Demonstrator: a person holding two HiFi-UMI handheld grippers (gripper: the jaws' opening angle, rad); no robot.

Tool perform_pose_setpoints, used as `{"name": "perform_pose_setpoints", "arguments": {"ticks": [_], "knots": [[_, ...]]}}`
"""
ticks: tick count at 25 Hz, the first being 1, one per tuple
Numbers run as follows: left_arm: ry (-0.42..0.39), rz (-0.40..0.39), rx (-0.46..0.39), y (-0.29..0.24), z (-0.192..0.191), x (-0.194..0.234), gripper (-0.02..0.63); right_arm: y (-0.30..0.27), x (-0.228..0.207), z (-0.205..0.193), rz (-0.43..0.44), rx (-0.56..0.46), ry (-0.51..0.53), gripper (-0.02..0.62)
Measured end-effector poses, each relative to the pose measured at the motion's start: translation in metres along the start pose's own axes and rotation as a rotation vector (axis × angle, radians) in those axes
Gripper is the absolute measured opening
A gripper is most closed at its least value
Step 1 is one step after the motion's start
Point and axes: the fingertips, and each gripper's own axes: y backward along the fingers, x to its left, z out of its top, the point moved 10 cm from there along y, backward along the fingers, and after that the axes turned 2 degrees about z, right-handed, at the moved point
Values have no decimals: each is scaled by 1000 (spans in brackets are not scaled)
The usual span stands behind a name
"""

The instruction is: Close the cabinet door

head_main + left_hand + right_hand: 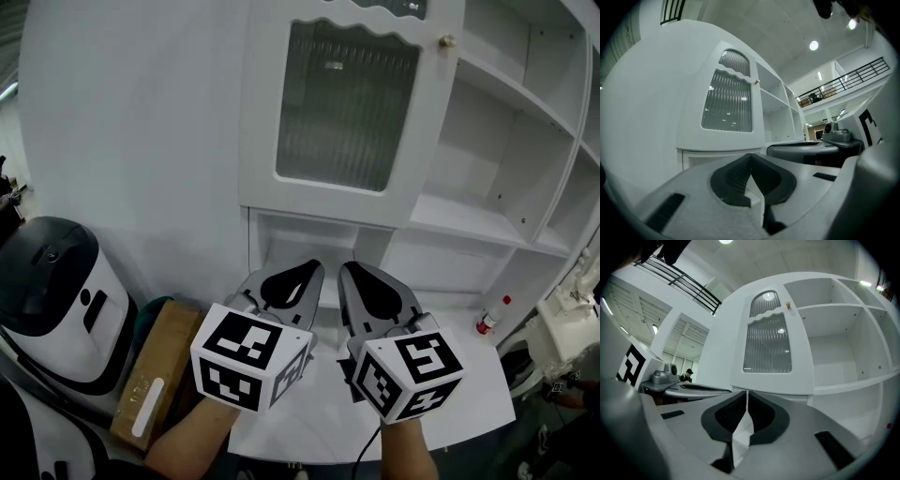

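At twelve o'clock in the head view, the cabinet door (349, 105) fills the upper middle of the scene. It is a white frame around a ribbed glass pane, with a small knob (447, 41) at its top right corner. It seems to stand a little proud of the cabinet front, though how far it is swung out cannot be judged. From one to three o'clock lie the open white shelves (487, 141), bare of goods.

At six o'clock the two tools point level toward the cabinet, side by side and well short of the door. The left gripper (316, 266) has its dark pads meeting at the tips, with nothing between them. The right gripper (345, 267) has its jaws drawn almost together, only a thin slit showing at the tips, and nothing is caught there either.

Under both runs a white counter (469, 398). At four o'clock a small bottle with a red cap (492, 315) stands on it. At eight o'clock sits a white and black machine (47, 291), with a brown cardboard box (155, 370) just beside it.
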Motion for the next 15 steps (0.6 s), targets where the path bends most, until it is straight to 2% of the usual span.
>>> {"name": "perform_pose_setpoints", "arguments": {"ticks": [15], "knots": [[-3,-24,5,16,0,-2,11,3,24,-3,4,2,-8,26]]}}
